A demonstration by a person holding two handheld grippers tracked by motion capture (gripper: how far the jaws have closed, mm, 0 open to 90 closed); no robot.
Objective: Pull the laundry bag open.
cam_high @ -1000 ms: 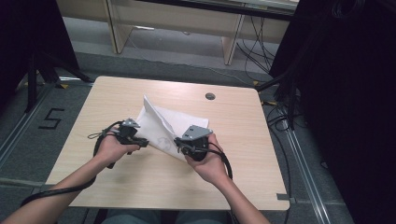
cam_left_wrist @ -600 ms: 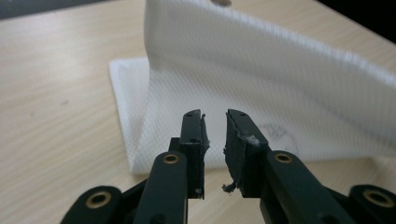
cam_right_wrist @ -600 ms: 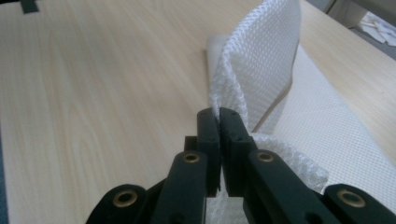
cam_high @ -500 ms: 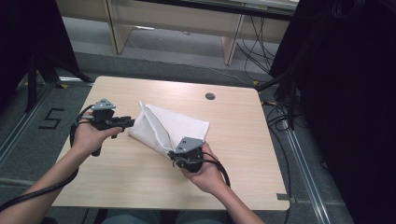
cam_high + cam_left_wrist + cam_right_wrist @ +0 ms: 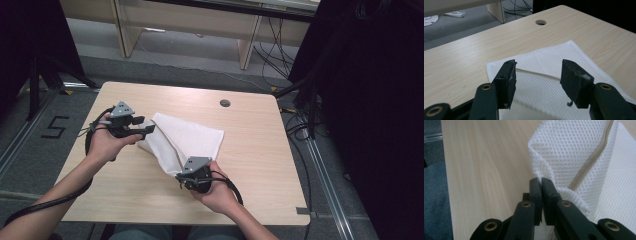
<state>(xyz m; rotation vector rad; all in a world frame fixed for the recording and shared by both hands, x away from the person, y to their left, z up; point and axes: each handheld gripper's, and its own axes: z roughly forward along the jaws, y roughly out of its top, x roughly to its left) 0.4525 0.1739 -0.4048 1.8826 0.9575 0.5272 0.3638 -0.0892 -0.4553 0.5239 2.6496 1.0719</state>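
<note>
A white mesh cloth lies folded on the wooden table. My left gripper hovers over the cloth's left edge. Its jaws have just been opening, and in the left gripper view it stands open above the cloth with nothing pinched between the pads. Nearer the front edge, my right gripper is shut on a bunched corner of the cloth. In the right gripper view that gripper has the mesh rising from between its closed jaws, with a thin seam line running through it.
A round cable hole is in the tabletop at the back, also seen as the hole beyond the cloth. Dark equipment and cables stand to the right of the table, and wooden furniture legs behind it.
The left gripper has let go of the cloth, opened and risen toward the left. The right gripper has drawn its corner of the cloth toward the table's front edge.
</note>
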